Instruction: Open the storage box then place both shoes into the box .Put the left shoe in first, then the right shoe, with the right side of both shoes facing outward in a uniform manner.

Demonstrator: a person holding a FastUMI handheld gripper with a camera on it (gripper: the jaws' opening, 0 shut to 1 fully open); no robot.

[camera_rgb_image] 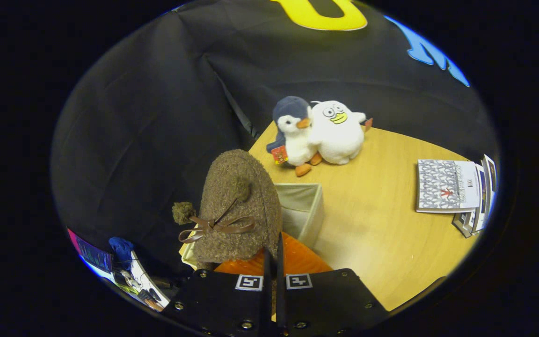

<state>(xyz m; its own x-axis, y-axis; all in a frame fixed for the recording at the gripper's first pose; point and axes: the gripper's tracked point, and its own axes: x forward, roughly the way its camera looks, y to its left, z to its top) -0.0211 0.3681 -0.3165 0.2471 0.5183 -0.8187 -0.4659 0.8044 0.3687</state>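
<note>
Shoe (239,206), brown and fuzzy, stands toe-up over the open storage box (304,206), pinched between the gripper's (273,255) nearly closed fingers; plush penguins (318,133) beyond.

- Storage box (303,206): near and left walls hidden behind the brown fuzzy shoe (239,206); interior mostly unseen.
- Shoe: heel and sole hidden by the gripper (273,262); left or right shoe, cannot tell.
- Gripper: fingers nearly together on the shoe's rear; actual contact hidden.
- Booklets (456,189) on the surface (377,224): stack cut off at the far side; print too small to tell.
</note>
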